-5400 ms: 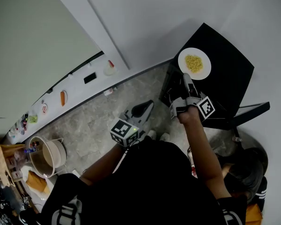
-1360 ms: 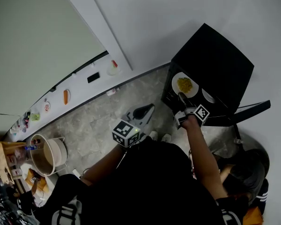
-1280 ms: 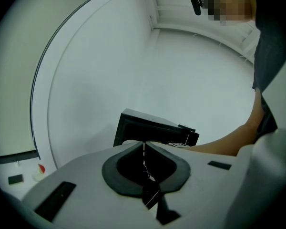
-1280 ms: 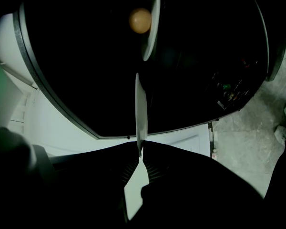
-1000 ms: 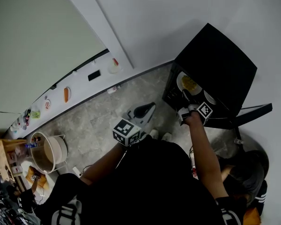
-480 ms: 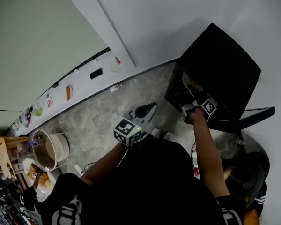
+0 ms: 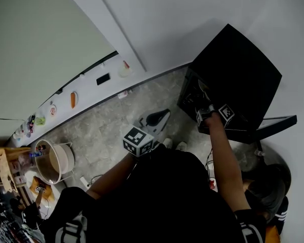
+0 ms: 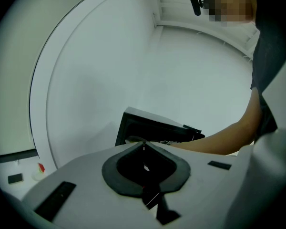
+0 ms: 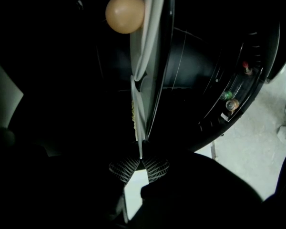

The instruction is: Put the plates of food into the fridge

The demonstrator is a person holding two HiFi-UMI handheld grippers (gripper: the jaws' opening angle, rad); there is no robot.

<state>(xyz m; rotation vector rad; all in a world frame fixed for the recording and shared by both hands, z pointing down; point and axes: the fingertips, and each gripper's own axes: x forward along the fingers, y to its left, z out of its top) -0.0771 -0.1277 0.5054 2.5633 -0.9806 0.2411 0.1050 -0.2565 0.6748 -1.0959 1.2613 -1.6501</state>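
Fridge [image 7: 240, 67], a low black cabinet, is standing on the grey mottled floor [image 7: 101, 130] against the white wall, and its door [image 7: 273, 123] is hanging open to the right in the head view. The person's right arm [image 7: 223, 161] is reaching forward into the dark opening. The left gripper [image 7: 158, 117] is hanging back over the floor, well apart from the cabinet and pointing towards it; in the left gripper view its jaws are lying together with nothing between them. The right gripper [image 9: 139, 163] is sitting just inside the fridge, its ribbed pads [image 9: 155, 168] pinching the near rim of a white plate [image 9: 142, 80] so that only the thin rim is parting them. That plate is showing edge-on in the right gripper view, running straight away from the jaws into the black interior; whether it is resting on a shelf cannot be told. A pale tan ball [image 9: 125, 12], egg-like, is lying deeper in, beside the plate's far end. Two small capped bottles [image 9: 230, 100] are standing in the door's rack at the right. A few yellow grains of food [image 9: 133, 112] are peeping over the plate's left edge.
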